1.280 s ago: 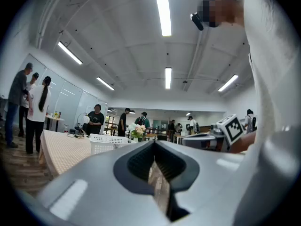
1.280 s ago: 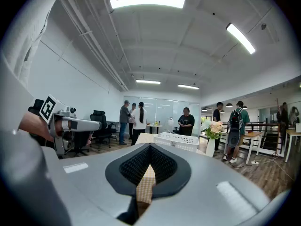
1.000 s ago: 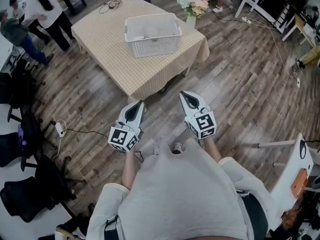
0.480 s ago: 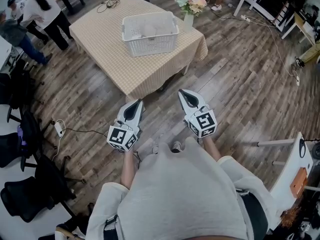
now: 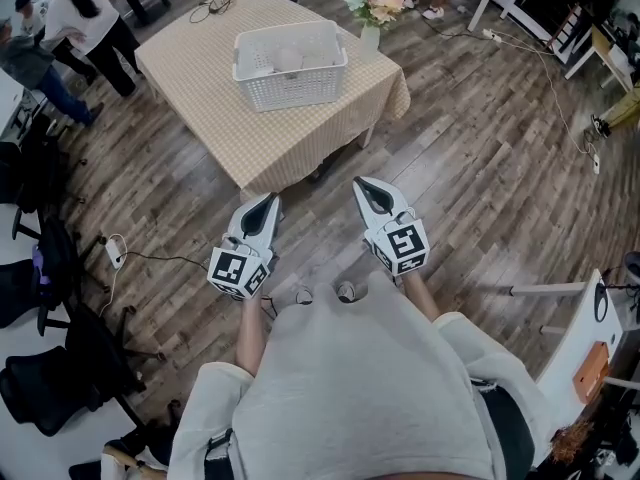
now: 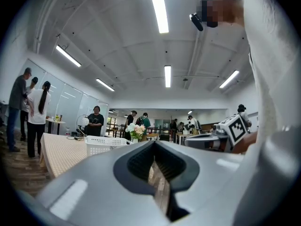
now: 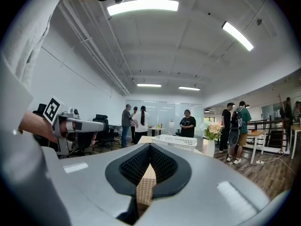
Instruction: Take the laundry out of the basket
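Note:
A white slatted laundry basket [image 5: 290, 73] stands on a table with a beige checked cloth [image 5: 200, 68]. Pale laundry [image 5: 288, 58] lies inside it. Both grippers hang over the wooden floor, short of the table's near corner. My left gripper [image 5: 270, 200] is shut and empty, and so is my right gripper [image 5: 360, 182]. In the left gripper view the basket [image 6: 106, 145] shows beyond the shut tips [image 6: 154, 147]. The right gripper view has the basket [image 7: 176, 140] straight ahead past its closed tips [image 7: 150, 147].
A vase of flowers [image 5: 368, 8] stands at the table's far right corner beside the basket. People [image 5: 85, 18] stand at the far left. Black office chairs [image 5: 50, 368] line the left side; a cable and power strip [image 5: 118, 258] lie on the floor. A white stand [image 5: 590, 338] is at my right.
In the head view the table and basket have slid slightly left and up. Both grippers sit a little higher in the frame, still shut and side by side.

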Tool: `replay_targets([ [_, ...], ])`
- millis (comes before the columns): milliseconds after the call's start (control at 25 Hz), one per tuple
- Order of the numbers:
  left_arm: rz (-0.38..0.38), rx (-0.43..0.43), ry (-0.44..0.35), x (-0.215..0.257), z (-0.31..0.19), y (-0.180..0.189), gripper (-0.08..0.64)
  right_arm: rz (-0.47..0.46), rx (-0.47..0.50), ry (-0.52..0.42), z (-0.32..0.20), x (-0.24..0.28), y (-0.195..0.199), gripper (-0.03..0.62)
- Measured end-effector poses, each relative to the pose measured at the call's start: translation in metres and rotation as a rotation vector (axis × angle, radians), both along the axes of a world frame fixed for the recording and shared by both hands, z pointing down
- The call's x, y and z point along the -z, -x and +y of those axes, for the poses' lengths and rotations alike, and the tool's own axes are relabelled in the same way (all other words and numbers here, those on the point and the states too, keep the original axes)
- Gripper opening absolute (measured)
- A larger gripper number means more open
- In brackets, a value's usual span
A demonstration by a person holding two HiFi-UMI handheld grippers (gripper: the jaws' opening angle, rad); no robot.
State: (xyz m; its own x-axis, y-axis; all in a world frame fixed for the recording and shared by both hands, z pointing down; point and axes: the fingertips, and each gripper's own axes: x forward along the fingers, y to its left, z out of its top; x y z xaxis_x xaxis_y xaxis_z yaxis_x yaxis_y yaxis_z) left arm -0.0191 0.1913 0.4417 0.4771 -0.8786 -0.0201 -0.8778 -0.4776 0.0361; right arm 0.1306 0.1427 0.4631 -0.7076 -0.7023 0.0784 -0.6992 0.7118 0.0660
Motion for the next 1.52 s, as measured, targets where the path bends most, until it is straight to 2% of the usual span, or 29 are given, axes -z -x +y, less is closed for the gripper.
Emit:
replay_targets([
  [440, 0.006, 0.032, 0.027, -0.018, -0.014, -0.021, 0.006, 0.009, 0.029, 0.011, -0.019, -0.014, -0.016, -0.002],
  [760, 0.015, 0.007, 0.021, -0.024, -0.071, -0.015, 0.006, -0.001, 0.015, 0.004, -0.071, -0.016, -0.008, -0.002],
  [1000, 0.031, -0.014, 0.002, -0.023, -0.144, 0.013, 0.006, 0.003, -0.015, -0.013, -0.141, -0.015, 0.017, -0.002],
  [1520, 0.058, -0.047, -0.02, -0.002, -0.291, 0.111, 0.006, 0.043, -0.044, -0.007, -0.282, 0.003, 0.117, -0.002],
])
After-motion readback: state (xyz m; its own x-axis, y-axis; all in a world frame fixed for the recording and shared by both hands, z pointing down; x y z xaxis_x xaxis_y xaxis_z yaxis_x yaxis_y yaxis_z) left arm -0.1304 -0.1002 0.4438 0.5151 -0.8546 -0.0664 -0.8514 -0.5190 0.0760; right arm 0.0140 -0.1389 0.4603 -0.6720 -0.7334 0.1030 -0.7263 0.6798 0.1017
